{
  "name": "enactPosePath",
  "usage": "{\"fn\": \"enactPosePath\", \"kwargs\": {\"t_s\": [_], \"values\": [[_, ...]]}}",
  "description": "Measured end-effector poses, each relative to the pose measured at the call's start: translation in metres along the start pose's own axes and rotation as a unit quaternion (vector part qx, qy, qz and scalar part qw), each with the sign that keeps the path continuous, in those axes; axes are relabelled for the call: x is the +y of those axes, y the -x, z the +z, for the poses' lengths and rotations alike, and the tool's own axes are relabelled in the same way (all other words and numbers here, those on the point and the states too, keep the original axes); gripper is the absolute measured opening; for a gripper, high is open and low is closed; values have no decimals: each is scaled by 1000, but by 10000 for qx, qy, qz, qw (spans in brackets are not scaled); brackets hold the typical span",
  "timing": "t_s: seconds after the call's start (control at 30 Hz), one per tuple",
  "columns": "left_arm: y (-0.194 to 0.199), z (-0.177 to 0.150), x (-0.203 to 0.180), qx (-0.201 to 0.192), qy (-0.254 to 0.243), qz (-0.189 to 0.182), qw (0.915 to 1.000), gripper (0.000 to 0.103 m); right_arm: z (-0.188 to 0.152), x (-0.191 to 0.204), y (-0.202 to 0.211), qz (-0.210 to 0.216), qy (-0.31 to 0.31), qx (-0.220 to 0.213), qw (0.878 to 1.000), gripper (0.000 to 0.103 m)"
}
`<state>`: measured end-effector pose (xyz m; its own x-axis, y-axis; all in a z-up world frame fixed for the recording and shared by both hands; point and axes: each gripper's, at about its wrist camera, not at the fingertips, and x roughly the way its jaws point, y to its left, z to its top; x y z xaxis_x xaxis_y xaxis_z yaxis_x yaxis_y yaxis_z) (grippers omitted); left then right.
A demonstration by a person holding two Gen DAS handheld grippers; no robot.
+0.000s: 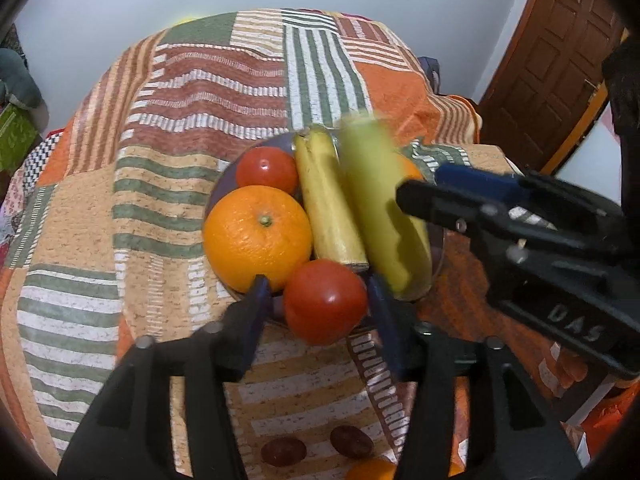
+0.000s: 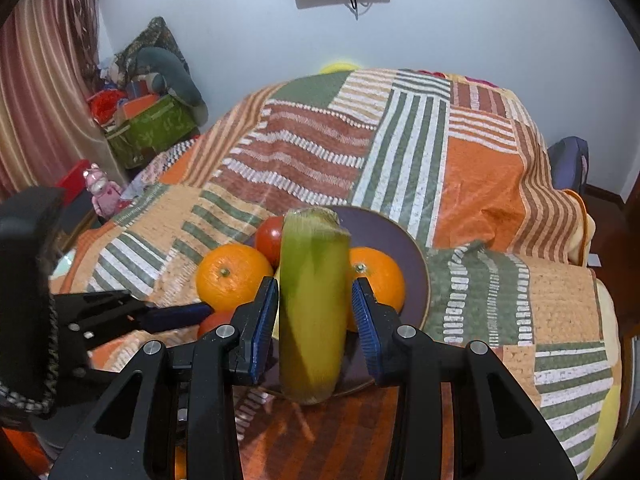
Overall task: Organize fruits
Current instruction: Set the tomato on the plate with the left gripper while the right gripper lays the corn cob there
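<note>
Right tool [image 2: 316, 316] gripping banana [image 2: 312, 304] over plate [image 2: 416, 264] (blurred)

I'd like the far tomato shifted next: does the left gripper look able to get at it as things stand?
Probably not straight on: the near tomato sits between the left gripper's open fingers, and the orange and banana crowd the far tomato. From above, likely.

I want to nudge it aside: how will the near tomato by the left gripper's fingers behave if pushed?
The near tomato looks round and glossy, so it would probably roll or slip. It sits at the plate edge, so it may roll off.
</note>
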<state>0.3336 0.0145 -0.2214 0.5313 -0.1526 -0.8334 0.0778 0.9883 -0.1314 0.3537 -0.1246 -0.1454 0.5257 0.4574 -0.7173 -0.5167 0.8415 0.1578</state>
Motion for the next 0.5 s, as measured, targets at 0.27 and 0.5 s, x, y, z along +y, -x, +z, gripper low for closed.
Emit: {"fn": "enactPosePath", "kwargs": {"t_s": [0.27, 0.5], "values": [[17, 0, 5, -173, 53, 70, 9998, 62, -8, -5, 13, 24, -43, 36, 10000, 35], [61, -8, 6, -442, 36, 167, 9989, 62, -10, 8, 50, 34, 79, -159, 9998, 36]]}}
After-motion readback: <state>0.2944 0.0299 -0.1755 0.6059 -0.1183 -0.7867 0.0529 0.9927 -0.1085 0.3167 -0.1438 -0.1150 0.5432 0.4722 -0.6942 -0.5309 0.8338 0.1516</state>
